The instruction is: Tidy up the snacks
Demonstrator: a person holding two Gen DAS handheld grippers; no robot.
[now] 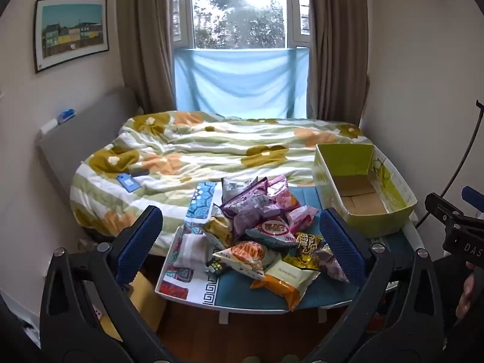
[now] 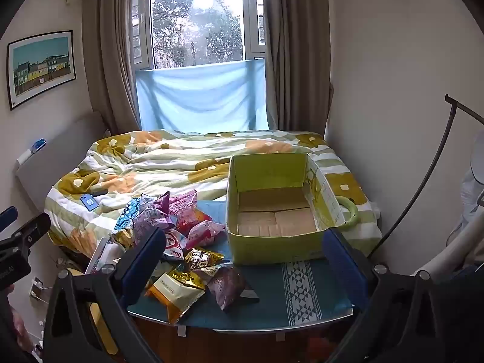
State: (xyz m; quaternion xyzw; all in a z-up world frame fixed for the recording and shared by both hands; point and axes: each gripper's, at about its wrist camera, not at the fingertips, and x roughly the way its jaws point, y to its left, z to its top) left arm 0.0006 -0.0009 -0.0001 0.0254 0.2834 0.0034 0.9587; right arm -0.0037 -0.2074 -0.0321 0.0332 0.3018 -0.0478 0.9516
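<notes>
I have my left gripper (image 1: 240, 239) held up in the air with its jaws as wide apart as they go, and there is nothing between them. It touches nothing. It looks down on the pile of snack bags (image 1: 263, 236), which sits on the small table (image 1: 320, 298) at the foot of the bed (image 1: 193, 148). The table has a blue cloth on it. My right gripper (image 2: 242, 260) is wide open too (both of them are just empty right now), and it hangs over the same table without touching a thing. From that side I see the snack bags (image 2: 178, 248) heaped on the left part of the table, and the green box (image 2: 272, 208) stands just beside them on the right. The box is open on top and I can see its bare brown floor. One purple bag (image 2: 227, 284) lies nearest to me, a bit apart from the heap. A yellow and white bag (image 2: 175, 293) hangs over the table's front edge.
</notes>
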